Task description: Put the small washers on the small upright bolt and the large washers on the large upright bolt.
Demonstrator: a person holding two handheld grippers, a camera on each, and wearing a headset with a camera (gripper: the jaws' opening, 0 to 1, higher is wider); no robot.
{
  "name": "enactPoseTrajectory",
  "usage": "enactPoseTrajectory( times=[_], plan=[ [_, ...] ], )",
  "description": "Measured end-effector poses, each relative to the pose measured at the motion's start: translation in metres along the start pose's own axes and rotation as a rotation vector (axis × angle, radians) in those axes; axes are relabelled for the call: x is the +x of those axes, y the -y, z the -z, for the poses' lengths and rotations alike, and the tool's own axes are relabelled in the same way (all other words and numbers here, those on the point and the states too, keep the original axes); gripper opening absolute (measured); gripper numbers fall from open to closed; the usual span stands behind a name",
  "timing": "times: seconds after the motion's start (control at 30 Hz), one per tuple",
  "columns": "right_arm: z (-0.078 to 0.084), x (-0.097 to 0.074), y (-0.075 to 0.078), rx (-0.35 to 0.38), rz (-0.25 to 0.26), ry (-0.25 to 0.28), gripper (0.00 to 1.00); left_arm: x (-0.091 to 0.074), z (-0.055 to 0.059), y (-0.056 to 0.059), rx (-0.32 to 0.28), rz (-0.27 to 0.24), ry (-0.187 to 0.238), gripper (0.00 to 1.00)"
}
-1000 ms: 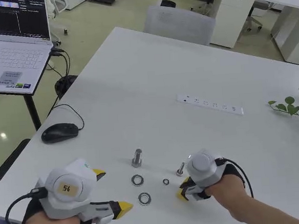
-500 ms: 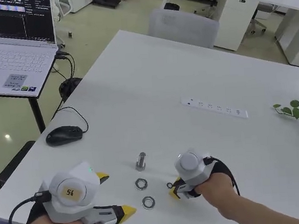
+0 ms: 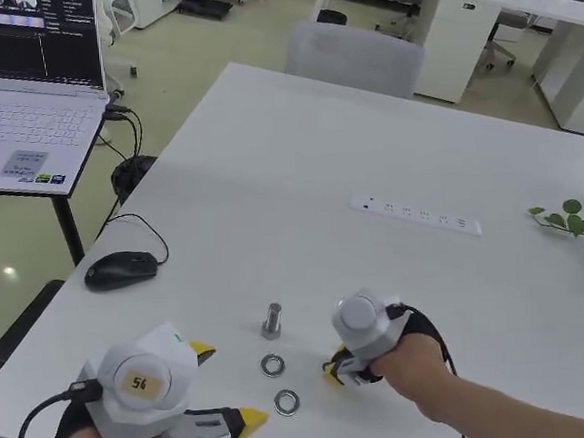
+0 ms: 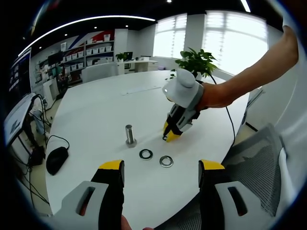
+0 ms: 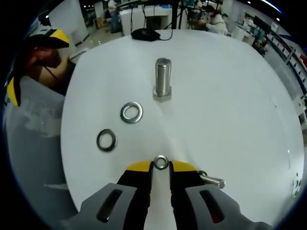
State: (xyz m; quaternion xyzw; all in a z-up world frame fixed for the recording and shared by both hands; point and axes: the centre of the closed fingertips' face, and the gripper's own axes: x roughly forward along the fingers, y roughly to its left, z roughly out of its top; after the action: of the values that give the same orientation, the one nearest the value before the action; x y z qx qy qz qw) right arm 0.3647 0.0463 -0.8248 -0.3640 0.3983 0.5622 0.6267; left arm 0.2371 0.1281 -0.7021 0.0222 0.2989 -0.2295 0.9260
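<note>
— Right gripper (image 3: 332,367) is squeezed down narrow, with the small washer (image 5: 160,162) caught between its yellow tips, low on the white table (image 3: 298,158). Left gripper (image 3: 225,384) hangs wide open, holding nothing, near the table's front edge. Anything readable?

— Just "56" on the round sticker (image 3: 139,383) on the left gripper's back. The laptop (image 3: 24,107) off to the side has screen text and stickers, way too small to read. Going down in size: white power strip (image 3: 415,215) farther back, black mouse (image 3: 121,270) on the left, then the large bolt (image 3: 271,321) standing upright. One large washer (image 3: 273,365) lies flat just in front of it, second large washer (image 3: 286,402) closer to the person. Small bolt (image 5: 212,180) sits right beside the right gripper's jaw; can't tell if it's upright.
</note>
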Motion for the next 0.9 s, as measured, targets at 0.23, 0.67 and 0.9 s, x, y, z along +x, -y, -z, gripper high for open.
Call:
enactPoseTrajectory(
  times=[0.23, 0.67, 0.9],
  plan=[
    [-0.001, 0.0, -0.004, -0.03, 0.007, -0.013, 0.14, 0.0, -0.001, 0.003, 0.002, 0.003, 0.002, 0.62],
    [0.008, -0.007, -0.023, -0.033, -0.017, 0.0, 0.14, -0.009, 0.008, -0.006, -0.019, -0.025, -0.001, 0.61],
    [0.02, -0.012, -0.026, 0.007, -0.008, 0.008, 0.13, -0.007, 0.007, -0.004, -0.018, -0.019, 0.001, 0.61]
  ],
)
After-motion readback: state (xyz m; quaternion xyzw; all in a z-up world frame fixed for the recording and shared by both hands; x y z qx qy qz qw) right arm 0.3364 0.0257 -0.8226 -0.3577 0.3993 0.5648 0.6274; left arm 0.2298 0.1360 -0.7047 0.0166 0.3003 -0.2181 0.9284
